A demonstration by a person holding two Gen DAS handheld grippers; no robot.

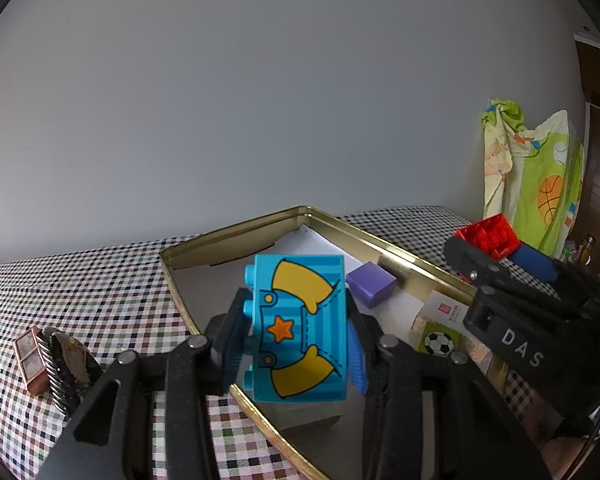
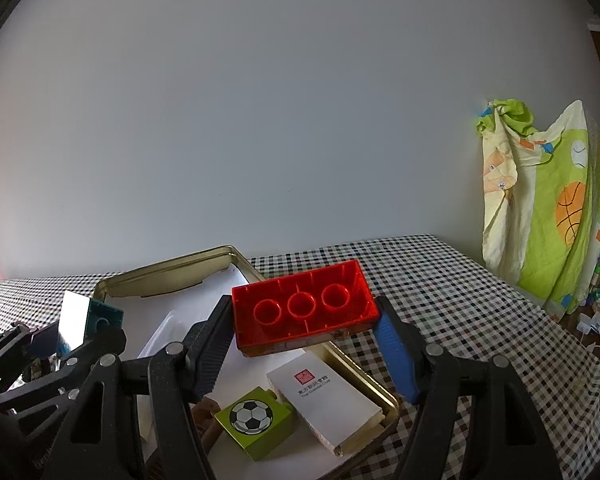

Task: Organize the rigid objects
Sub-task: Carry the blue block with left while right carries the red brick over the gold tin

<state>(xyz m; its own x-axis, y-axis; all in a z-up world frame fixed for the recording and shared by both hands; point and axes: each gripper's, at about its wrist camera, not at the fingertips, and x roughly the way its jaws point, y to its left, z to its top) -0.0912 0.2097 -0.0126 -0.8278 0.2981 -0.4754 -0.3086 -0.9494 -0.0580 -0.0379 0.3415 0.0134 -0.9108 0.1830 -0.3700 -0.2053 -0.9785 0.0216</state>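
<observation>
My left gripper [image 1: 296,336] is shut on a turquoise toy brick [image 1: 300,328] printed with yellow sleeves and an orange star, held above the gold tin tray [image 1: 180,284]. My right gripper [image 2: 304,328] is shut on a red toy brick [image 2: 304,308], underside with three rings facing the camera, above the tray's [image 2: 160,270] right rim. The right gripper [image 1: 496,248] with the red brick [image 1: 490,236] also shows in the left wrist view. In the tray lie a purple cube [image 1: 370,284], a green football brick [image 2: 254,420] and a white card box [image 2: 328,396].
The tray sits on a checked tablecloth [image 2: 460,304]. A comb and a small copper frame [image 1: 32,360] lie left of the tray. A green patterned cloth [image 2: 548,208] hangs at the right by the wall. The left gripper [image 2: 60,340] shows at the left in the right wrist view.
</observation>
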